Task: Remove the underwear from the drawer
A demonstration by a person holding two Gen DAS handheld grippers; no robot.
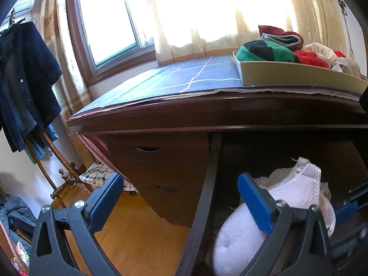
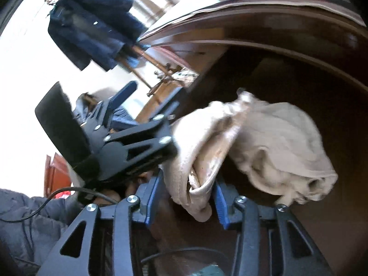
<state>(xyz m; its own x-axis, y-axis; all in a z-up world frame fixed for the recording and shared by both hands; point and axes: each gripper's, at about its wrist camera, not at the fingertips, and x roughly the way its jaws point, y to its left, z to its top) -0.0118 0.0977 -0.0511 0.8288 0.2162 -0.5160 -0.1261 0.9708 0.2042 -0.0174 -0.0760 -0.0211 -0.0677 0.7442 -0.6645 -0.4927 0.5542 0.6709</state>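
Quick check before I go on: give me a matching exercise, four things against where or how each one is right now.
Things:
1. left hand-held gripper
2. right hand-held gripper
3. tray
4. dark jacket

States:
A. hangs on a coat stand
B. sits on the desk, heaped with coloured clothes
C. closed on a beige garment
D. open, nothing between its fingers

Pairs: 1-D, 2-C, 3-B, 4-A

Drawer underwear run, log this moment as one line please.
right gripper: shut on beige underwear | left gripper: open, empty | tray: holds clothes
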